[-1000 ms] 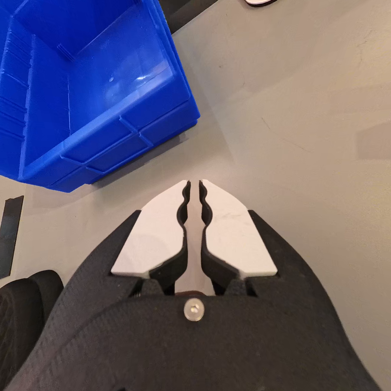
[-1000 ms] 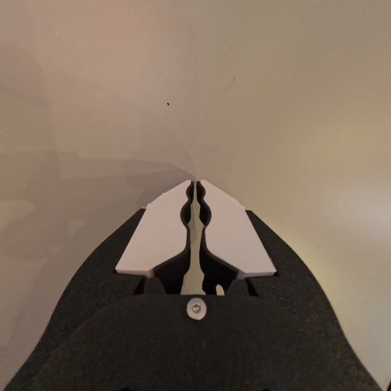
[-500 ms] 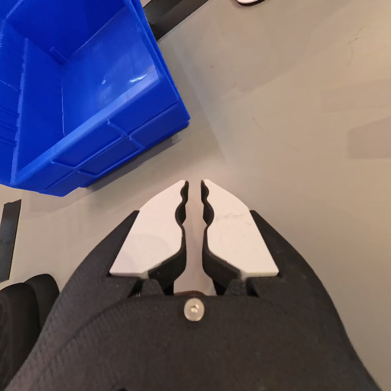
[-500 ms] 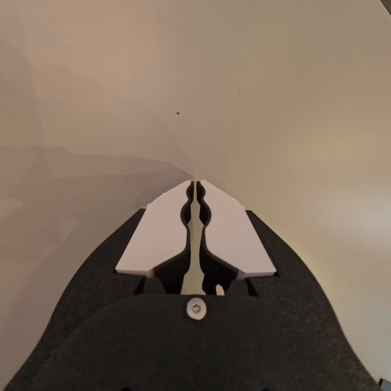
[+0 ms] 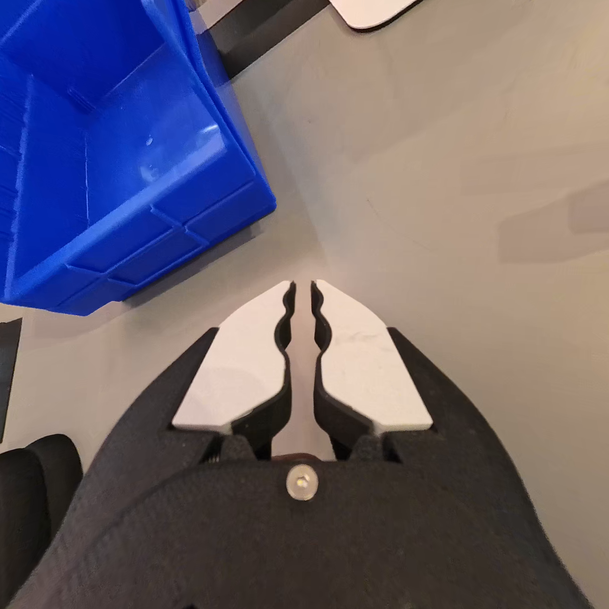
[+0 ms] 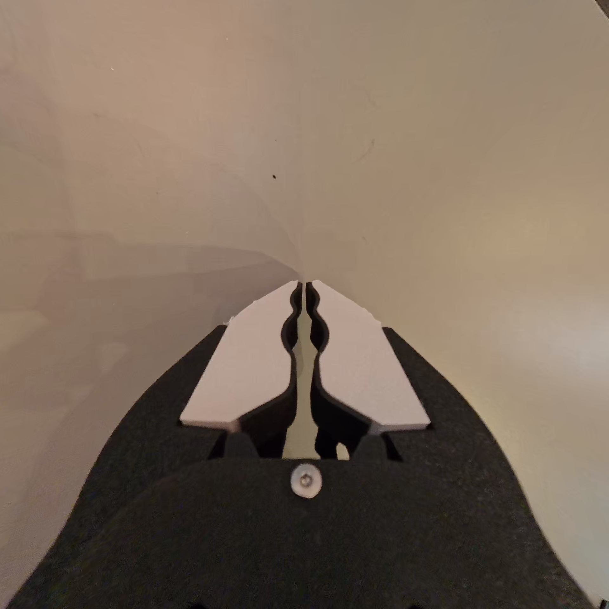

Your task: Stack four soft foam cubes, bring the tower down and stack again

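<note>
No foam cube shows in either view. My left gripper (image 5: 303, 283) hovers over the grey table (image 5: 428, 131), to the right of a blue plastic bin (image 5: 164, 237). Its jaws stand a narrow slit apart with nothing between them. The part of the bin's inside that shows holds nothing. My right gripper (image 6: 303, 282) is over bare beige table (image 6: 395, 131). Its fingertips (image 6: 280, 296) are all but touching and hold nothing.
A white flat object with a dark edge (image 5: 372, 13) lies at the far edge of the left wrist view, next to a black strip (image 5: 263, 36). Black tape (image 5: 8, 362) and a dark rounded shape (image 5: 33, 494) are at the left. My hands' fingertips stand some 45 centimetres from each other.
In the left wrist view the bin has slid left and turned, so my left gripper has swung to the right. Its jaws parted slightly, then narrowed a little. The right gripper barely moved and stayed shut.
</note>
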